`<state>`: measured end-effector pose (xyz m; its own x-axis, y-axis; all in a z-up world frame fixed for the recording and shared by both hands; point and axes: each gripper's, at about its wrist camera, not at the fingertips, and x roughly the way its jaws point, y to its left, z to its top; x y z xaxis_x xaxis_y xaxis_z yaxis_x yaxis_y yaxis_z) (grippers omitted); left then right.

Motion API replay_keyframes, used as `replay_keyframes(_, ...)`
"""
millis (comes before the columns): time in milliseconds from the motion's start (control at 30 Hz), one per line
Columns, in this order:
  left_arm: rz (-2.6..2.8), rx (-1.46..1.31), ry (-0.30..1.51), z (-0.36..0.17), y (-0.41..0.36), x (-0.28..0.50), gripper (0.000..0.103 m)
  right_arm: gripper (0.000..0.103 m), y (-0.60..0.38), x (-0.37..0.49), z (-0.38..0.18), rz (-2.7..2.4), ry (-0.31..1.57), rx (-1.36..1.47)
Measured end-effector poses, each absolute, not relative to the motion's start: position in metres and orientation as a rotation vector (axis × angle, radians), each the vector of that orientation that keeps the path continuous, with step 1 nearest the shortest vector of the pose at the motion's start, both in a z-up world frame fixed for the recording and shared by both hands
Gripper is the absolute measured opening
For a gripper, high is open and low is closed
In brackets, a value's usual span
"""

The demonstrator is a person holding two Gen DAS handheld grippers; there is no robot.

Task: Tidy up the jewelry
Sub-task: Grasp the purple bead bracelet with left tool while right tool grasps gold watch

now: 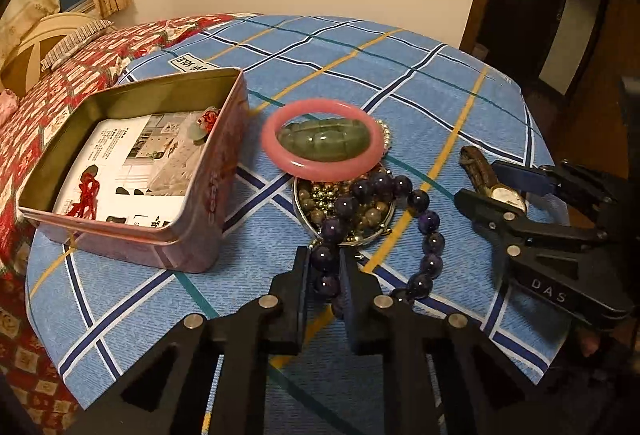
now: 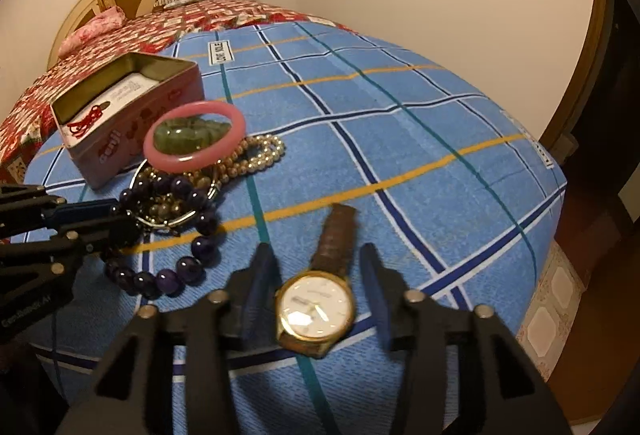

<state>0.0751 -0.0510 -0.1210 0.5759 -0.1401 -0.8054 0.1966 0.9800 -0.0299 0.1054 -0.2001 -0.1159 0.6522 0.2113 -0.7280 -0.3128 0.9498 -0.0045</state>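
Pinching the purple bead bracelet (image 1: 400, 235) with your left gripper (image 1: 325, 275): the pads sit either side of two beads at the strand's near end, apparently clamped on them. The rest of the strand drapes over the small round dish of mixed beads (image 1: 344, 207), so lift straight up and slowly or you may tip the dish. The pink bangle (image 1: 322, 141) and the green jade piece (image 1: 326, 143) perch on the dish's far side; keep the strand from dragging them. Carry to the open pink tin (image 1: 132, 171), just beside the pile, and clear its near wall before releasing.

Your right gripper (image 2: 316, 293) stands released, jaws straddling the gold wristwatch (image 2: 316, 309) without touching the case. Centre on the case, not the brown strap (image 2: 334, 235), before closing.
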Motion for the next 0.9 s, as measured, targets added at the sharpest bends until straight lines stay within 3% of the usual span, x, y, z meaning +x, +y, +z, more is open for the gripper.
replay_keyframes(133, -0.191, 0.054, 0.936, -0.122, -0.045, 0.076, 0.014, 0.047, -0.196, 0.105, -0.116, 0.318, 0.808, -0.15)
replay_keyframes(200, -0.185, 0.045, 0.936, -0.122, -0.04, 0.076, 0.014, 0.038, -0.194, 0.104, -0.116, 0.33, 0.805, -0.152)
replay_keyframes(900, -0.203, 0.019, 0.75, -0.059, -0.023, 0.05, 0.013, 0.037, -0.197, 0.085, -0.094, 0.393, 0.721, -0.113)
